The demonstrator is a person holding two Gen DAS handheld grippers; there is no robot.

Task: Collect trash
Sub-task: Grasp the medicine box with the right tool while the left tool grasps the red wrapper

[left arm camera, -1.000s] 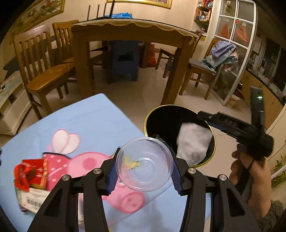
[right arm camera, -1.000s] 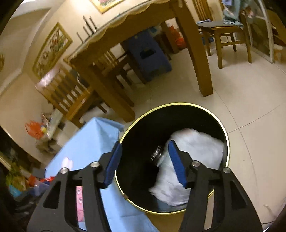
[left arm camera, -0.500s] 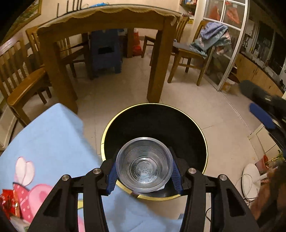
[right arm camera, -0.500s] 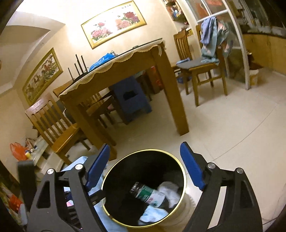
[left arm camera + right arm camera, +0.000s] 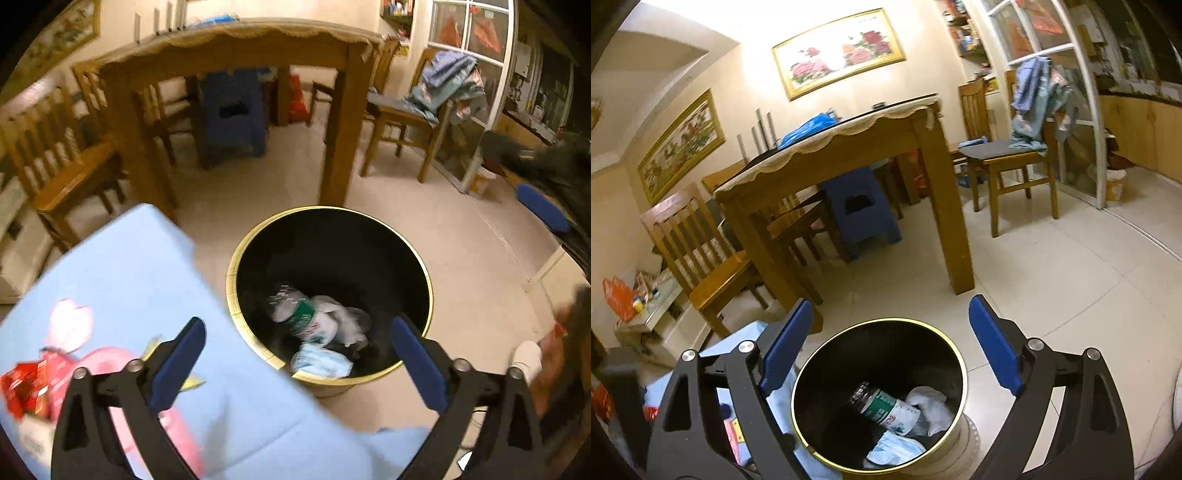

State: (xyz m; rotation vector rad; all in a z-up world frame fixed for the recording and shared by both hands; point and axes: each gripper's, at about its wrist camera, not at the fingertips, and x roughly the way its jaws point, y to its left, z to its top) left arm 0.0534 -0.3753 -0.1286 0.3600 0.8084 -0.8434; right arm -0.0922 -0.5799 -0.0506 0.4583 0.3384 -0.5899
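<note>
Left wrist: my left claw (image 5: 295,354) is spread wide and empty above the black trash bin (image 5: 424,277). The bin holds a green-label bottle (image 5: 295,314), crumpled tissue (image 5: 343,321) and a blue face mask (image 5: 321,363). Red snack wrappers (image 5: 24,384) lie on the blue cartoon cloth over the table (image 5: 122,266), well apart from the bin. I judge the drop step done; next I swing left for the wrappers.

Right wrist: my right claw (image 5: 890,350) is released too, empty, over the same bin (image 5: 960,354). The bottle (image 5: 886,406) is sharper here, but the wrappers are barely visible.
</note>
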